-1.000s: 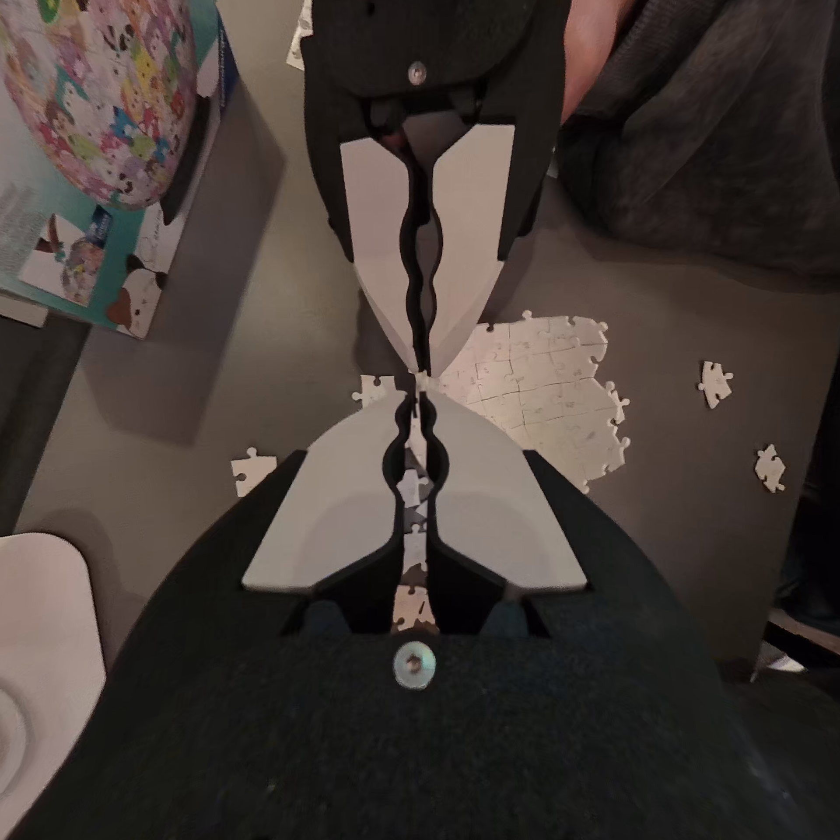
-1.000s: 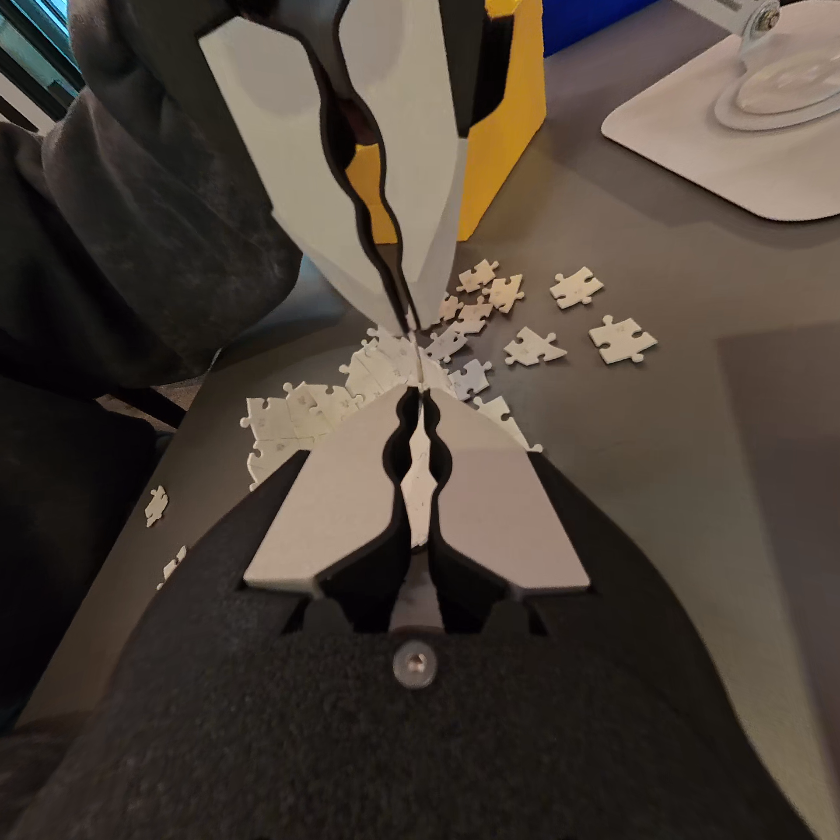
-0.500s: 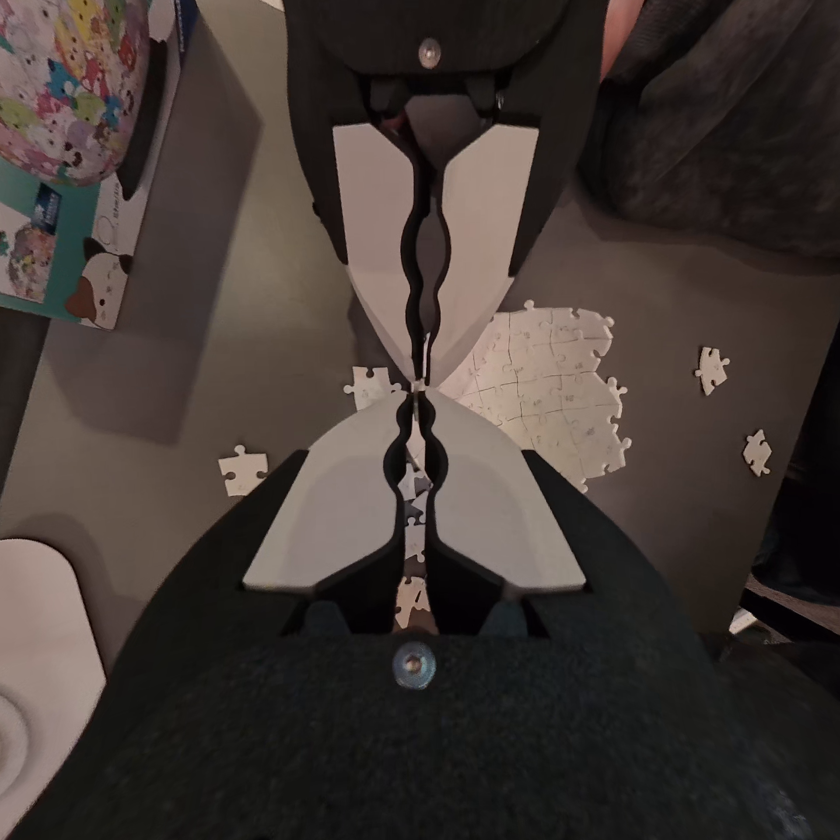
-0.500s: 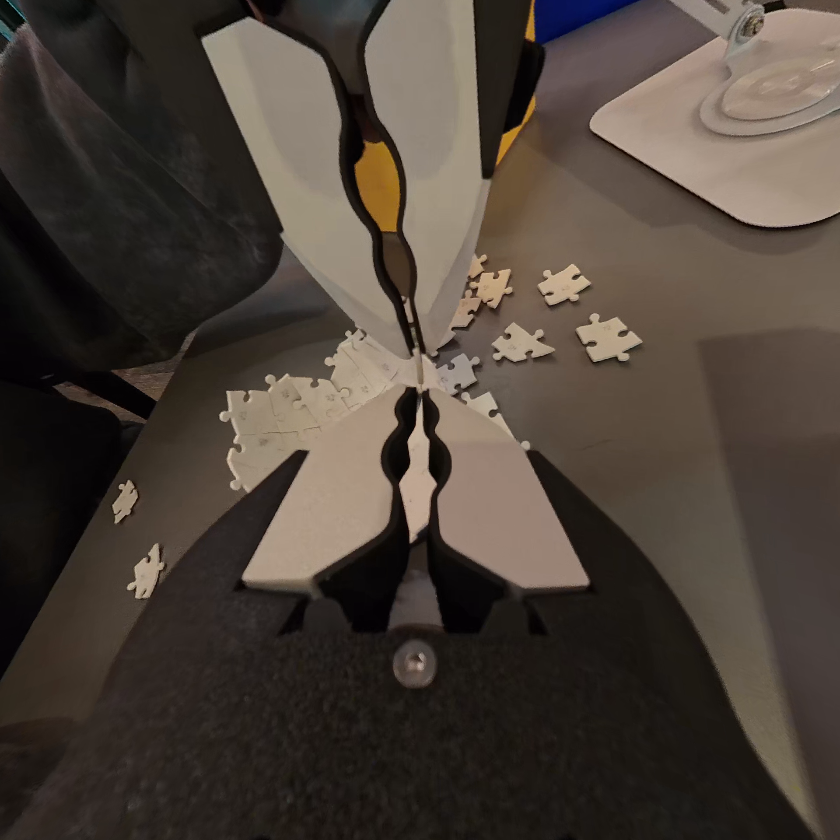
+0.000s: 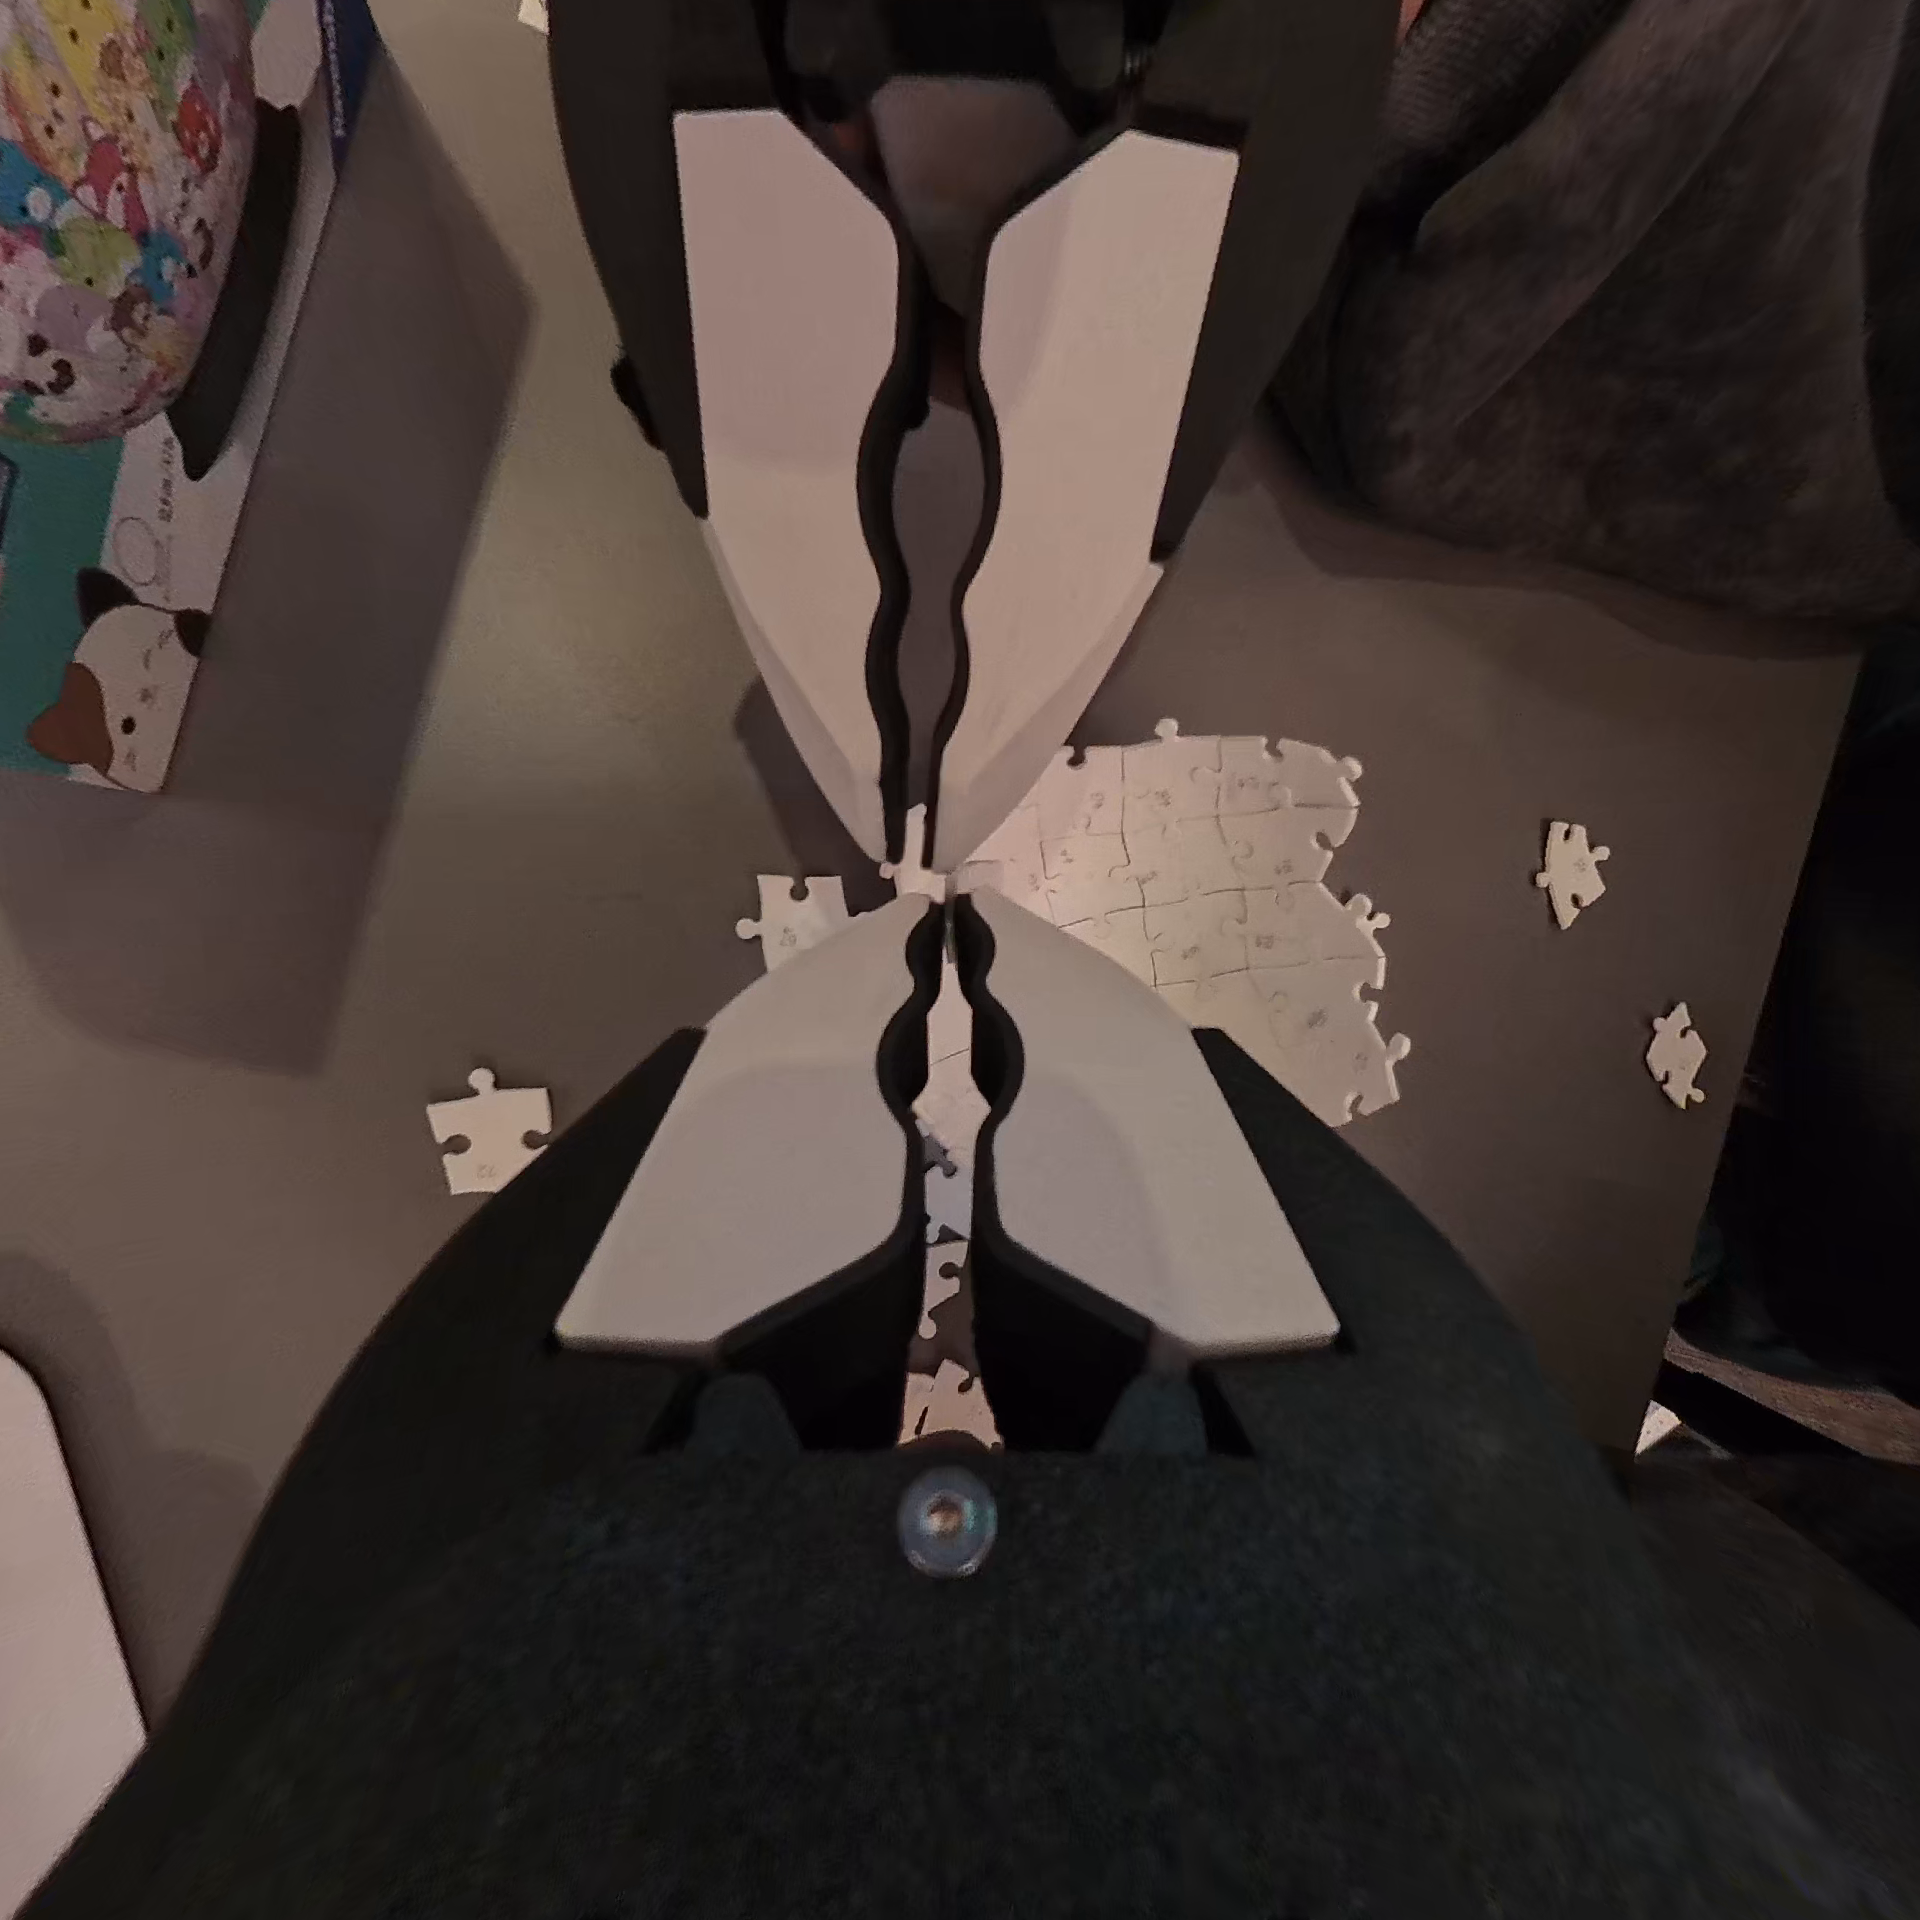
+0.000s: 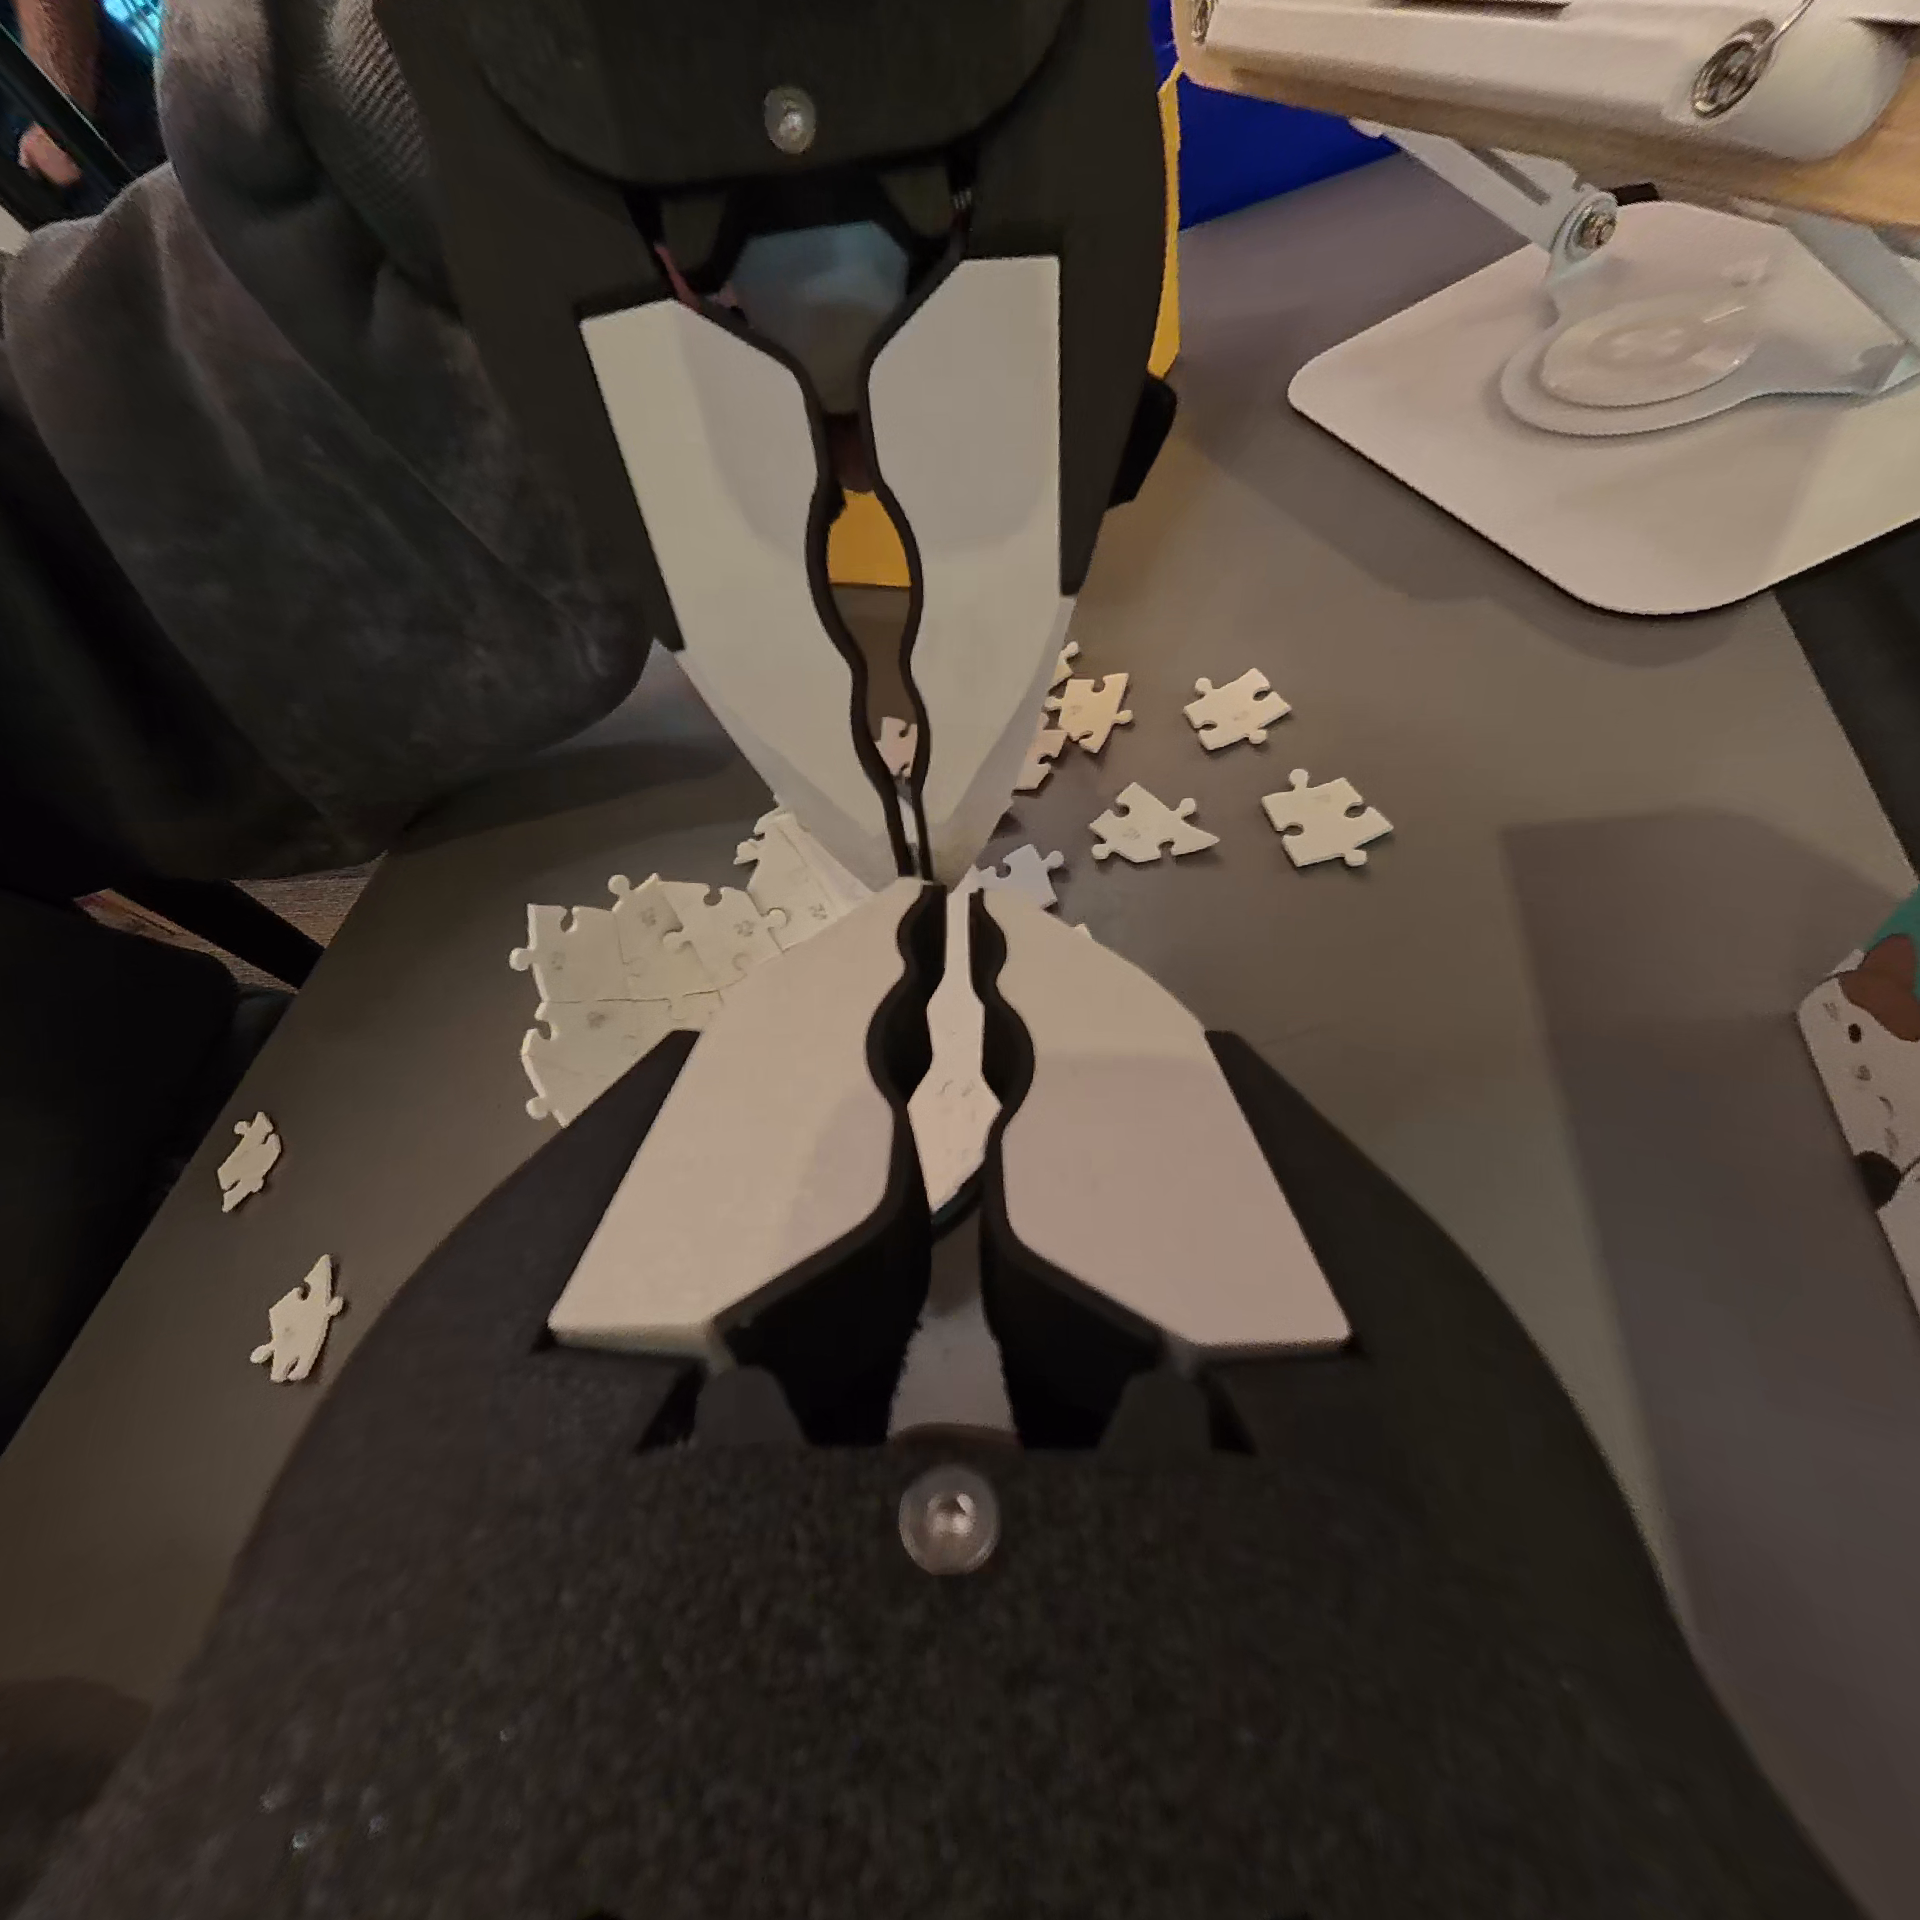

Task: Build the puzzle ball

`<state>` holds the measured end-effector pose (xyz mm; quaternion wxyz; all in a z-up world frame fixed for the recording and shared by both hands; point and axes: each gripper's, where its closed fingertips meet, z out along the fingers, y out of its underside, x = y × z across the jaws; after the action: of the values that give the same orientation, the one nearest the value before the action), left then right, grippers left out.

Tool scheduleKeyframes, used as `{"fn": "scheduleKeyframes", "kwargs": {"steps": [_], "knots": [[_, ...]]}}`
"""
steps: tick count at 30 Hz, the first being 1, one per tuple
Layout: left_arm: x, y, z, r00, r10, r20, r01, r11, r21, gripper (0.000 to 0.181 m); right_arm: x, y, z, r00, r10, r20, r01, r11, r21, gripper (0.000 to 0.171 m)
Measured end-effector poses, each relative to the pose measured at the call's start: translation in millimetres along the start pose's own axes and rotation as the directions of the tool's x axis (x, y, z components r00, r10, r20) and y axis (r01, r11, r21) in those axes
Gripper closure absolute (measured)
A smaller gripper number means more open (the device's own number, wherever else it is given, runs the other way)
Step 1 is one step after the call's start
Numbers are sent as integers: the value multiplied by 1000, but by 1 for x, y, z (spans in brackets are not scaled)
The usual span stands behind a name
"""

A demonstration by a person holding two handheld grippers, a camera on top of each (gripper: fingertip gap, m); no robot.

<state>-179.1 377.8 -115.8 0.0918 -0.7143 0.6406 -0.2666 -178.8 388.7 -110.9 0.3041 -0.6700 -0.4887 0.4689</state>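
Tip-to-tip, left gripper (image 5: 948, 914) and right gripper (image 5: 912, 831) each pinching a white puzzle piece (image 5: 920, 868), assembled patch (image 5: 1226, 894) beyond, small unreadable numbers on backs.

We look from the left wrist view steeply down along the left gripper (image 5: 943, 914) onto the grey table (image 5: 582, 665), close above it; from the right wrist view we look forward at a shallower slant along the right gripper (image 6: 940, 894), facing the opposite way; each camera sees the other gripper tip to tip; both share the joined patch of puzzle pieces (image 5: 1226, 894) (image 6: 665, 956).
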Motion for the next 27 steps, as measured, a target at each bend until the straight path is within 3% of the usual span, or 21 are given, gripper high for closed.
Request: {"fn": "scheduleKeyframes", "kwargs": {"steps": [24, 27], "knots": [[0, 0, 2, 1000, -4, -17, 5, 998, 61, 179, -8, 3, 2, 997, -8, 71, 8, 1000, -1, 170], [1, 4, -2, 998, -34, -45, 38, 996, 81, 168, -5, 3, 1, 999, -14, 52, 14, 1000, 5, 170]]}}
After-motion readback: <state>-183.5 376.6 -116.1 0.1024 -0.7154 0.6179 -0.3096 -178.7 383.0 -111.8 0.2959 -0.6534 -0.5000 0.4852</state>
